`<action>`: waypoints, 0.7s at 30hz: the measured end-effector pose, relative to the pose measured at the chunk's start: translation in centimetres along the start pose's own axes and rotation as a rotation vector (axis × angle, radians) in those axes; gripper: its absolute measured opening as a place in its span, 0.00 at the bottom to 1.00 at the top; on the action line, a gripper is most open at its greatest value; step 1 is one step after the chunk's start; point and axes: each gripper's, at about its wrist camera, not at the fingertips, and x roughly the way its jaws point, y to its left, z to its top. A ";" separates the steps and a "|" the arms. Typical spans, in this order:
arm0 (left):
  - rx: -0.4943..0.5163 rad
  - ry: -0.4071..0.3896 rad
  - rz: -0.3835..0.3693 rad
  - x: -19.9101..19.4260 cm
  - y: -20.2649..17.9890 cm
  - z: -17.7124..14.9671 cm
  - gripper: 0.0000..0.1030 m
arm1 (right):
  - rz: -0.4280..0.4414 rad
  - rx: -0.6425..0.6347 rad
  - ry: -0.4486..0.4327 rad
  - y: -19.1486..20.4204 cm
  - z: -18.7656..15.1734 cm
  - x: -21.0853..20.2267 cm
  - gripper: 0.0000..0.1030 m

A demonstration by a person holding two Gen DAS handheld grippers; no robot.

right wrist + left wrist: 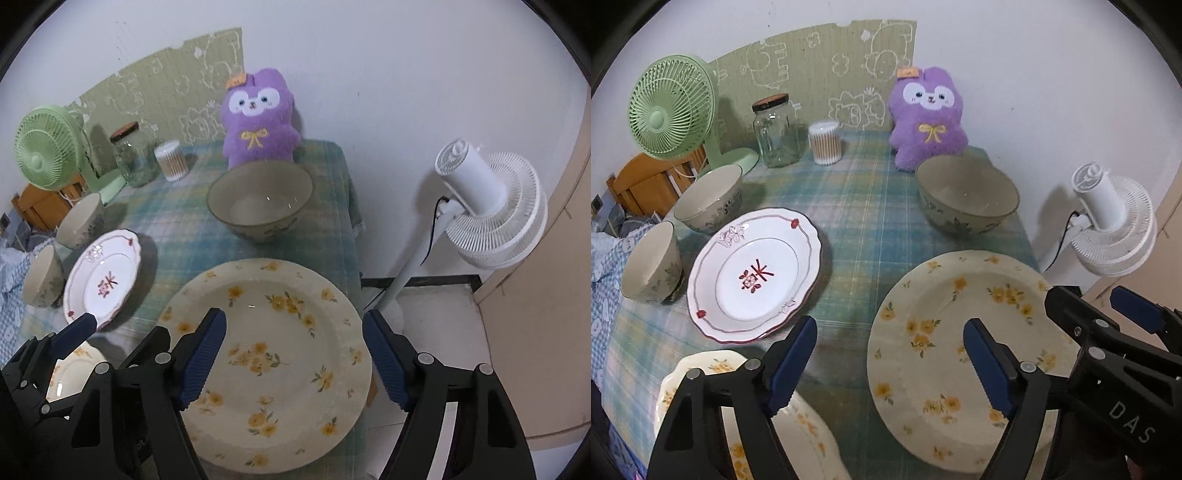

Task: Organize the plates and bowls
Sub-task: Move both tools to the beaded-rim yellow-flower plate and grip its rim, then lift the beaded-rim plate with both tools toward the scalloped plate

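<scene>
A large cream plate with yellow flowers (pixel 942 295) (pixel 277 314) lies at the table's near right. My right gripper (pixel 293 360) hovers open over it, with nothing between its pads. My left gripper (pixel 890 365) is open above the cloth, between that plate's left rim and a smaller yellow-flowered dish (pixel 713 365) (pixel 77 373). A white plate with a red character (pixel 753 273) (pixel 103 277) sits left of centre. Beside it stand two small bowls (pixel 709 199) (pixel 652 262). A large greenish bowl (pixel 967 195) (pixel 258 199) stands behind the big plate.
At the back of the plaid-covered table (pixel 864 206) are a green desk fan (pixel 668 107), a glass jar (pixel 775 133), a tub of cotton swabs (pixel 825 142) and a purple plush toy (pixel 929 118). A white standing fan (pixel 487 206) is on the floor past the table's right edge.
</scene>
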 end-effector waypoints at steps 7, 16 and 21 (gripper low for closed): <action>-0.002 0.064 0.012 3.2 -0.8 -1.0 0.61 | -0.013 0.002 0.053 -1.3 -0.8 3.6 0.74; -0.033 0.133 0.038 5.4 -0.8 -1.5 0.46 | -0.012 -0.014 0.128 -2.9 -1.6 6.6 0.67; -0.018 0.173 0.047 5.9 -0.7 -1.3 0.43 | -0.011 -0.013 0.160 -3.3 -1.7 7.7 0.59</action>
